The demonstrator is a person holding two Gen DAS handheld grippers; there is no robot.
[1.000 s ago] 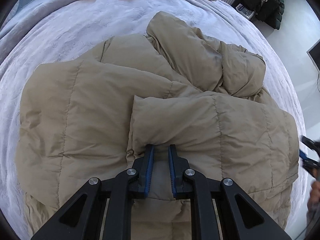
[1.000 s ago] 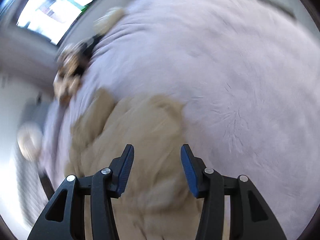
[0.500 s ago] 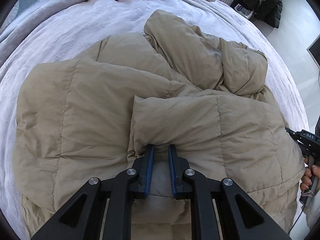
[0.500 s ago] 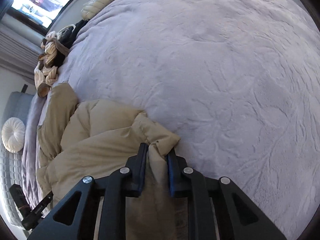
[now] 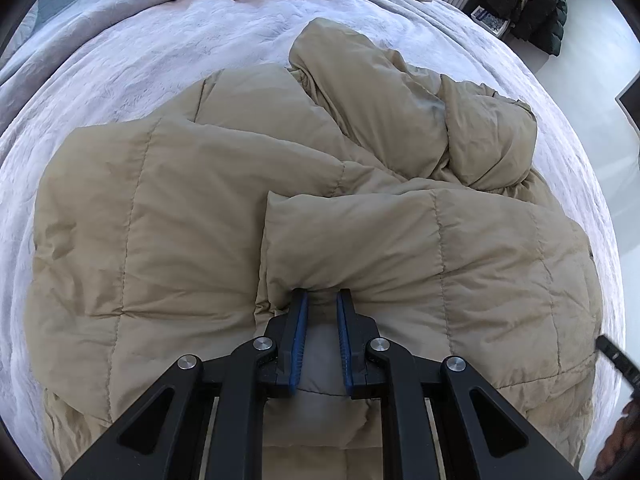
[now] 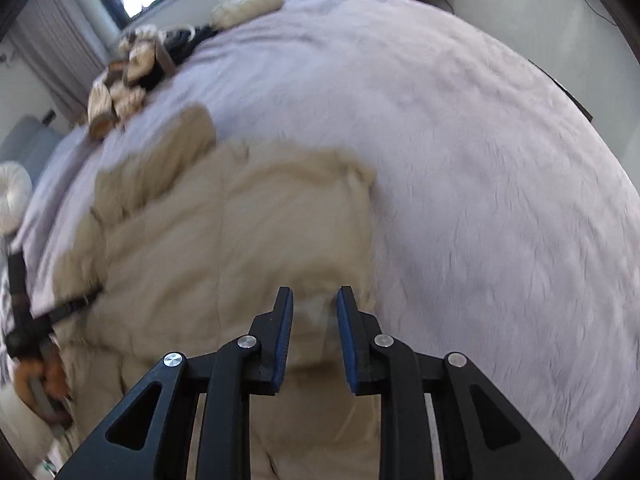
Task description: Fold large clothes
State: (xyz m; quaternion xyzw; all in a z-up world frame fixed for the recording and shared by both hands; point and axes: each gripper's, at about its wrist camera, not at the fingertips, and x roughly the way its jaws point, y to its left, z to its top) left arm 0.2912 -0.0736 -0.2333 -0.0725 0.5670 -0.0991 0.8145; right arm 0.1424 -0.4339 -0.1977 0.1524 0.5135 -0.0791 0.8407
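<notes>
Holding the Coat Hem for the Fold

Left claw (image 5: 322,300): jaws nearly closed, pinching a puffy hem panel of the tan down coat (image 5: 160,220). Right claw (image 6: 314,300): jaws narrowly apart over the coat's right edge; blur hides whether fabric is gripped. The coat lies on the bed (image 6: 480,160), its long axis running forward, away from both claws.

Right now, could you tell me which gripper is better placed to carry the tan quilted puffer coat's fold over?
Left, probably. The left gripper is pinched on the tan quilted puffer coat at a folded edge. The right gripper looks parted over the coat; that view is blurred.
</notes>
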